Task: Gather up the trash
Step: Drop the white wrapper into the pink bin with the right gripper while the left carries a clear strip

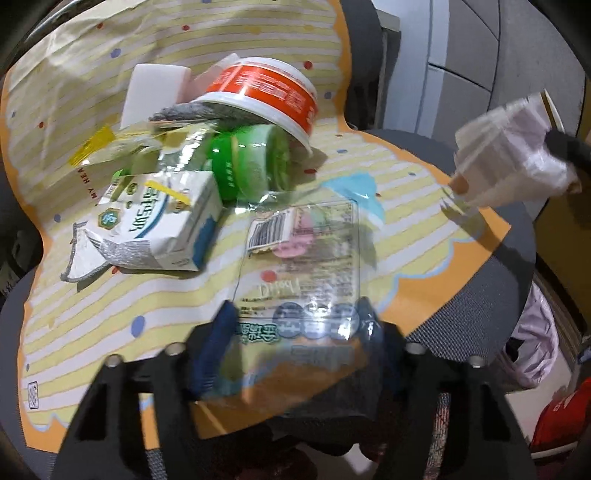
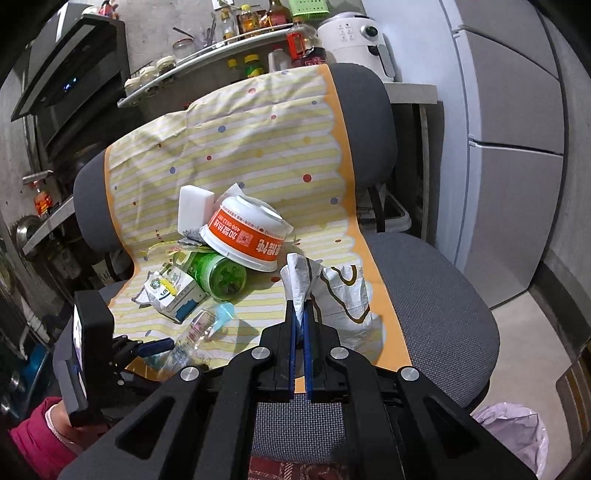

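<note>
Trash lies on a yellow striped cloth [image 1: 110, 295] over an office chair seat. A clear plastic wrapper [image 1: 303, 258] lies between the open fingers of my left gripper [image 1: 295, 332], which sits low at the seat's front edge. Behind it are a milk carton [image 1: 155, 225], a green jar [image 1: 247, 162], an orange-and-white bowl [image 1: 266, 92] and a white foam block [image 1: 155, 88]. My right gripper [image 2: 301, 314] is shut on a crumpled white plastic bag [image 2: 332, 295], held above the seat's right side. The bag shows blurred in the left wrist view [image 1: 513, 162].
The grey chair seat [image 2: 436, 295] and backrest [image 2: 369, 110] carry the cloth. A pink-lined bin bag [image 2: 517, 432] stands on the floor at the right. A kitchen shelf with bottles [image 2: 251, 33] and a white appliance [image 2: 354, 37] are behind the chair.
</note>
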Demonstrator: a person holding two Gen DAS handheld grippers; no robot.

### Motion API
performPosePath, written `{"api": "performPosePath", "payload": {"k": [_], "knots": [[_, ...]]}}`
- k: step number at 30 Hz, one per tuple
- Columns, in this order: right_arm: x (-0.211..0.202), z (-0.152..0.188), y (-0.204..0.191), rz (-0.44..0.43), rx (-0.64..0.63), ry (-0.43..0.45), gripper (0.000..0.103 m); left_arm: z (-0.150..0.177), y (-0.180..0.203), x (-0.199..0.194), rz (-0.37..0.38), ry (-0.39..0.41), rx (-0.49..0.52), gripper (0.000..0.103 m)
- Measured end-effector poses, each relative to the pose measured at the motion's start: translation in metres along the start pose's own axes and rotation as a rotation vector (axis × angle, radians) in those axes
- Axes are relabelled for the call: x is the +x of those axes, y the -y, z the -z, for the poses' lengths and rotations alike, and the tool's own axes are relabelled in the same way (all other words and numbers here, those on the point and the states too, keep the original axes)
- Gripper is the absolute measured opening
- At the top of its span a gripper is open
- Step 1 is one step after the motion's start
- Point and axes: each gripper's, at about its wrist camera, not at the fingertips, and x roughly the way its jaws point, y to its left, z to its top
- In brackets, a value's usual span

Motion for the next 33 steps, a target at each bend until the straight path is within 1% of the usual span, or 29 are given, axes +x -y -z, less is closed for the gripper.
{"api": "performPosePath", "payload": {"k": [1, 2, 3, 4, 5, 7, 9, 12, 16, 19, 21, 24, 28, 31, 33], "knots": [[0.0, 0.0, -0.001, 0.001, 0.0, 0.001, 0.004, -0.001, -0.003, -0.003, -0.001, 0.011, -0.006, 0.036], [0.0, 0.0, 0.0, 0.001, 0.0, 0.003, 0.004, -0.002, -0.005, -0.005, 0.005, 0.018, -0.015, 0.025], [-0.001, 0.0, -0.001, 0.004, -0.002, 0.008, 0.004, -0.003, -0.009, -0.008, 0.0, 0.034, -0.031, 0.017], [-0.003, 0.0, 0.0, 0.007, -0.002, 0.011, 0.004, -0.004, -0.011, -0.013, -0.006, 0.051, -0.043, 0.013], [-0.004, 0.0, 0.0, 0.011, -0.002, 0.015, 0.004, -0.004, -0.013, -0.018, -0.012, 0.068, -0.055, 0.005], [-0.009, 0.001, 0.001, 0.021, -0.003, 0.026, 0.004, -0.006, -0.017, -0.035, 0.0, 0.119, -0.082, 0.001], [-0.017, 0.001, 0.004, 0.033, 0.003, 0.041, 0.004, -0.01, -0.019, -0.054, 0.021, 0.166, -0.114, 0.0], [-0.033, 0.002, 0.008, 0.054, 0.009, 0.067, 0.004, -0.018, -0.015, -0.079, 0.083, 0.223, -0.143, 0.0], [-0.06, 0.009, 0.022, 0.092, 0.029, 0.09, 0.004, -0.029, 0.011, -0.101, 0.169, 0.283, -0.115, 0.0], [-0.082, 0.019, 0.041, 0.133, 0.061, 0.097, 0.004, -0.033, 0.04, -0.109, 0.239, 0.301, -0.071, 0.0], [-0.098, 0.028, 0.056, 0.175, 0.09, 0.096, 0.004, -0.036, 0.066, -0.107, 0.27, 0.314, -0.036, 0.0], [-0.117, 0.041, 0.076, 0.234, 0.127, 0.09, 0.004, -0.036, 0.102, -0.1, 0.337, 0.316, -0.001, 0.0], [-0.145, 0.065, 0.108, 0.327, 0.191, 0.08, 0.004, -0.032, 0.153, -0.094, 0.414, 0.303, 0.071, 0.0], [-0.159, 0.082, 0.13, 0.376, 0.251, 0.071, 0.004, -0.028, 0.188, -0.094, 0.459, 0.292, 0.126, 0.0], [-0.163, 0.095, 0.146, 0.397, 0.302, 0.056, 0.005, -0.026, 0.205, -0.094, 0.479, 0.282, 0.152, 0.0]]}}
